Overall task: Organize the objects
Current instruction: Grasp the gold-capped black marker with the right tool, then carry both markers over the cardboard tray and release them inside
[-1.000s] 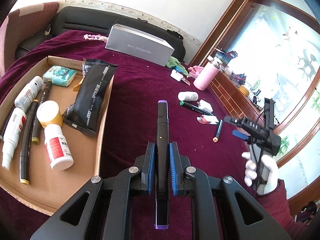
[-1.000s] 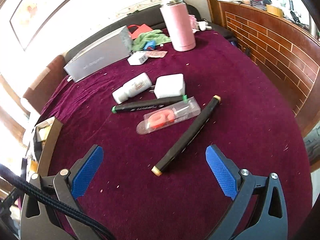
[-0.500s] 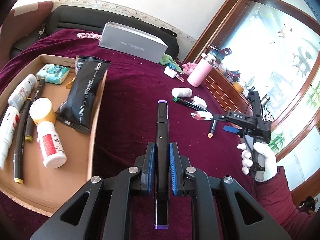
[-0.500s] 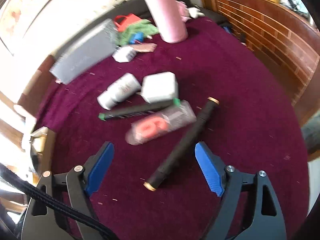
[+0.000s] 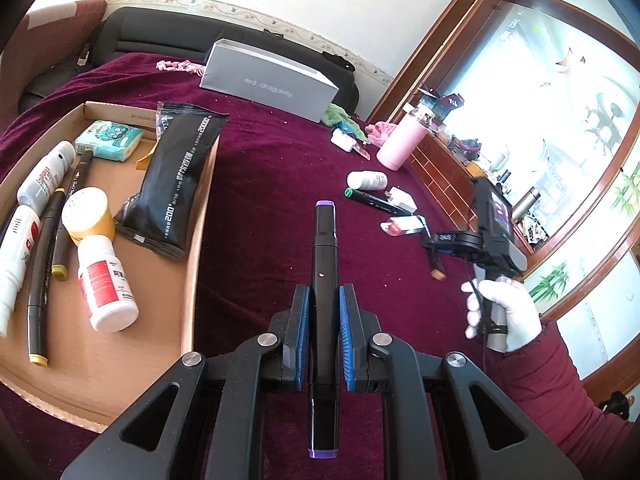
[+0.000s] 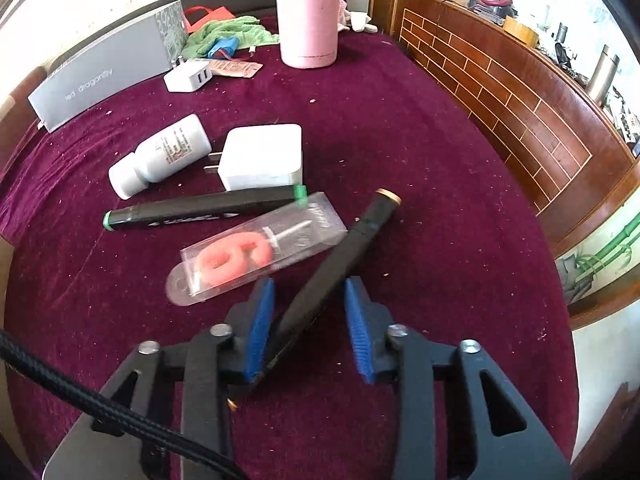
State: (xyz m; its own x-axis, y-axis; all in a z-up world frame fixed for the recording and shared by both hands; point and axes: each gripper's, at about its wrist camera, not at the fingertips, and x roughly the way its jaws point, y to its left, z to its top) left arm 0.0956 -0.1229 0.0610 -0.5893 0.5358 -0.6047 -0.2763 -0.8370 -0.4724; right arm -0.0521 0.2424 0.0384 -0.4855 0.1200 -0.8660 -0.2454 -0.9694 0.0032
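My left gripper [image 5: 323, 312] is shut on a black marker with purple caps [image 5: 324, 240], held above the maroon cloth, pointing away. To its left a cardboard tray [image 5: 199, 240] holds a black pouch [image 5: 180, 176], white bottles, a yellow-lidded jar and markers. My right gripper [image 6: 309, 284] is low over a black gold-capped marker [image 6: 360, 228] that lies slantwise between its closing jaws. The left pad [image 6: 260, 320] touches the marker; the right pad [image 6: 358, 332] stands apart from it. In the left wrist view a white-gloved hand holds the right gripper [image 5: 434, 250].
Just beyond the right gripper lie a number-candle packet [image 6: 256, 252], a green-capped marker [image 6: 200, 210], a white charger [image 6: 262, 158] and a white bottle [image 6: 160, 156]. Farther back stand a pink flask [image 6: 308, 12] and a grey box [image 6: 104, 76]. A wooden ledge [image 6: 500, 92] borders the right.
The right gripper has come down and forward over the gold-capped marker, and its wide jaws have narrowed around it. The left gripper has kept still with its marker.
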